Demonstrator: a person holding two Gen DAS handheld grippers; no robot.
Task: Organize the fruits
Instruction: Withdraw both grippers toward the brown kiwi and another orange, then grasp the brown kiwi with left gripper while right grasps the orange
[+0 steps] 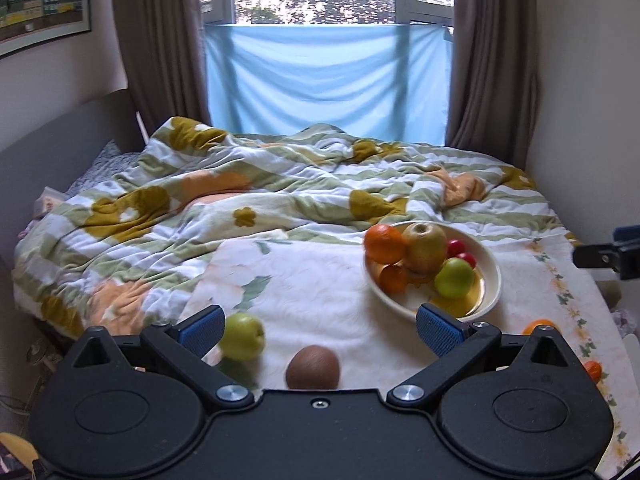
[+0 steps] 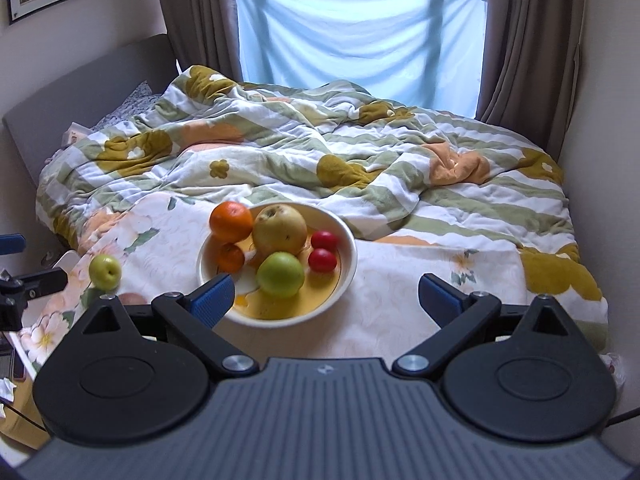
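Observation:
A cream bowl (image 1: pixel 490 276) (image 2: pixel 348 240) sits on the bed sheet and holds an orange (image 1: pixel 384 243), a yellow-brown apple (image 1: pixel 425 246), a green apple (image 1: pixel 454 278), two small red fruits (image 2: pixel 323 260) and a small orange fruit (image 2: pixel 231 258). Loose on the sheet lie a green apple (image 1: pixel 242 336) (image 2: pixel 105 272), a brown kiwi (image 1: pixel 313 367) and two orange fruits (image 1: pixel 540 325) at the right. My left gripper (image 1: pixel 320 330) is open and empty, above the kiwi. My right gripper (image 2: pixel 326 298) is open and empty, just in front of the bowl.
A rumpled flowered quilt (image 1: pixel 240 184) covers the far half of the bed. A grey headboard (image 2: pixel 80 80) is at left, a curtained window (image 1: pixel 320 80) behind, and a wall at right. The other gripper shows at each view's edge (image 1: pixel 608 256) (image 2: pixel 24 284).

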